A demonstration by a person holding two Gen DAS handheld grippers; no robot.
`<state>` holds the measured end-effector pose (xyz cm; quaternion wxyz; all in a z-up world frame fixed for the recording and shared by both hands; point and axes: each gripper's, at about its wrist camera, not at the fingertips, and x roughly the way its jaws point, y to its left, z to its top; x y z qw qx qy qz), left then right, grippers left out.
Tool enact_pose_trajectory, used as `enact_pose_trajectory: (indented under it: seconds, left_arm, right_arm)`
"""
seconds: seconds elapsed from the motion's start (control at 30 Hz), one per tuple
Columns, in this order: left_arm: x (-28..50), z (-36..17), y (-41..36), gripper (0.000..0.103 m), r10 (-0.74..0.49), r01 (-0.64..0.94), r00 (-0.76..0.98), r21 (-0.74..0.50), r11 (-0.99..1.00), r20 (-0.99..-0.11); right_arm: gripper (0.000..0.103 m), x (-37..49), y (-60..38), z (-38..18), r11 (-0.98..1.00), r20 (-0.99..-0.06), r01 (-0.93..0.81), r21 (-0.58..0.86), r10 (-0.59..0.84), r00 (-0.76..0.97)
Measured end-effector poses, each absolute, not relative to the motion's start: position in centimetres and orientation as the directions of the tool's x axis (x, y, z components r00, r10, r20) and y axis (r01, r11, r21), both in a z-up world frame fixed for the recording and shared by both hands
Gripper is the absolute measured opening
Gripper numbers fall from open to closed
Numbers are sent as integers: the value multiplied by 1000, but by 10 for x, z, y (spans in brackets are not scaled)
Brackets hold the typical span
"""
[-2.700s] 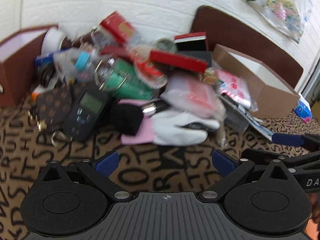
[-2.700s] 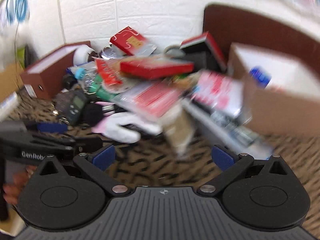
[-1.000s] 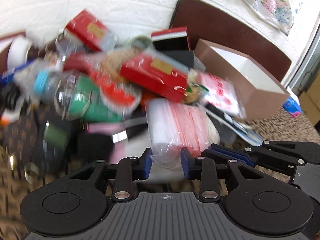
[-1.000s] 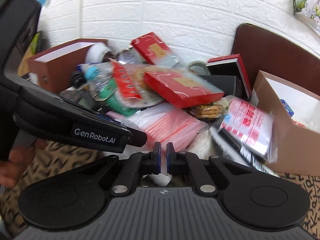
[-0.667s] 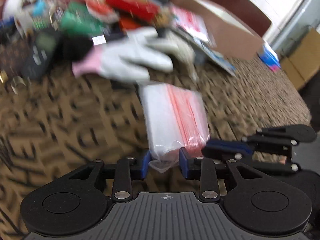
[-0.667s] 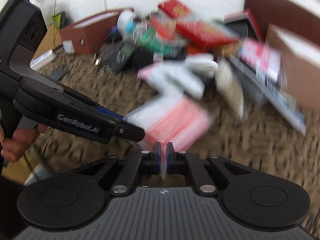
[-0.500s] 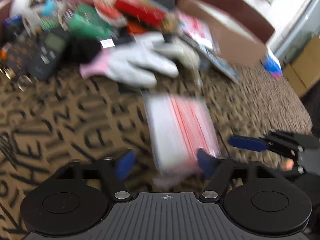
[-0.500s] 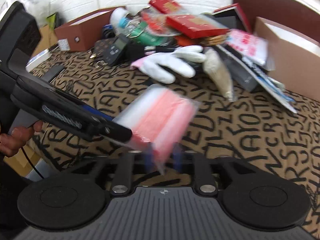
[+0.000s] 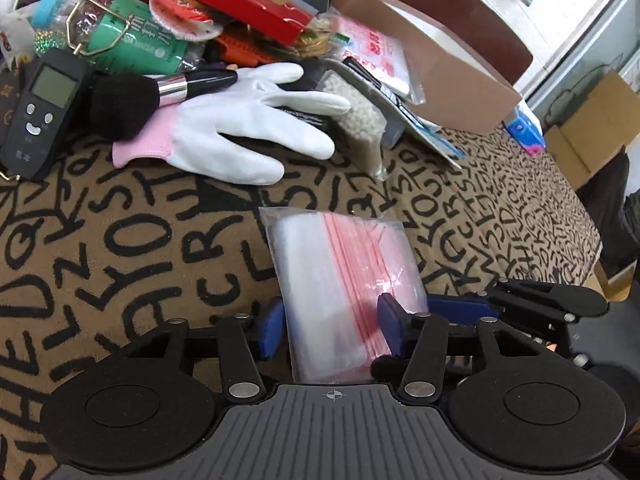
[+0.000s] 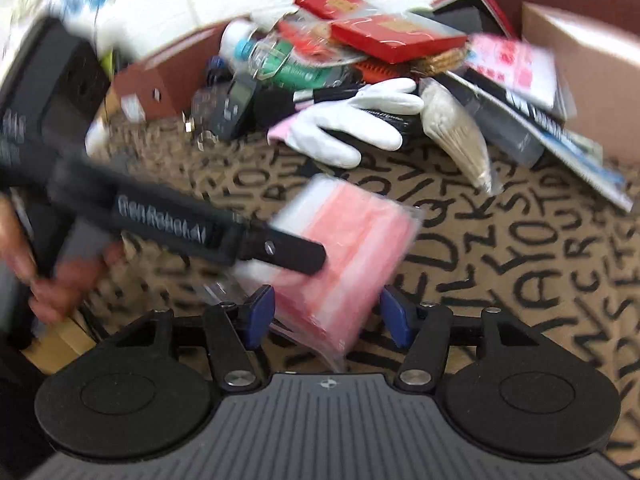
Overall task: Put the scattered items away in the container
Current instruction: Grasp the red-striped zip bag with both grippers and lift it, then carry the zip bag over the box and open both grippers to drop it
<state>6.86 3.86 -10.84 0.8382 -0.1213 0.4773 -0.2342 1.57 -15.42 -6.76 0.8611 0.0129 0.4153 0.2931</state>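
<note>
While the packet of zip bags (image 9: 340, 288) lies flat on the letter-print cloth (image 9: 120, 240) between the left gripper (image 9: 332, 326), its long axis runs toward twelve o'clock, away from the claw. Both claws are spread and pinching nothing: the left has just been closing, the right gripper (image 10: 326, 314) opening around the packet's near corner. Both point steeply down; the brown box (image 9: 440, 64) sits at about one o'clock.

A flat clear plastic pack of zip bags with pink-red stripes (image 9: 340, 280) lies on the letter-patterned brown cloth (image 9: 120, 240), at 6 o'clock from the open brown cardboard box (image 9: 452, 64).
</note>
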Motion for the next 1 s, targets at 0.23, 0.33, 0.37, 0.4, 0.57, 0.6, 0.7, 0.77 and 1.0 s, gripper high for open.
enact_pose_trajectory:
  seconds: [0.23,0.33,0.37,0.4,0.57,0.6,0.7,0.77,1.0]
  left_arm:
    - [70,-111,35,60,-493,286,440,-403,869,-751]
    - [71,-113,33,53,-486,275,453,-402,873,-747]
    - [69,-110,32,49,-479,279,459,-391,877,-748]
    - [66,-106,30,48,-471,287,465,-376,881,-749]
    - [43,-83,23,41,-463,329,480,-336,883,-746]
    - [39,-77,21,40,-464,340,487,-329,881,-740]
    - [32,-56,13,39,-482,374,505,-321,870,-716]
    - [31,-40,4,39,-498,406,521,-312,859,-693]
    - [50,24,-40,38,-556,501,591,-274,821,-584]
  right_arm:
    - [60,25,-152,-70,833,-716,-471,291,516,471]
    - [62,32,-156,-80,820,-699,-460,340,548,460]
    - [61,34,-161,-83,816,-693,-431,384,564,450]
    - [55,36,-164,-84,812,-689,-406,419,575,441]
    - [36,13,-156,-62,833,-708,-462,306,524,475]
    - [32,8,-158,-58,834,-705,-464,298,520,482]
    - [31,-2,-171,-41,836,-685,-449,317,529,502]
    - [30,-6,-177,-26,841,-669,-451,298,521,530]
    - [30,-1,-208,40,878,-611,-439,188,455,648]
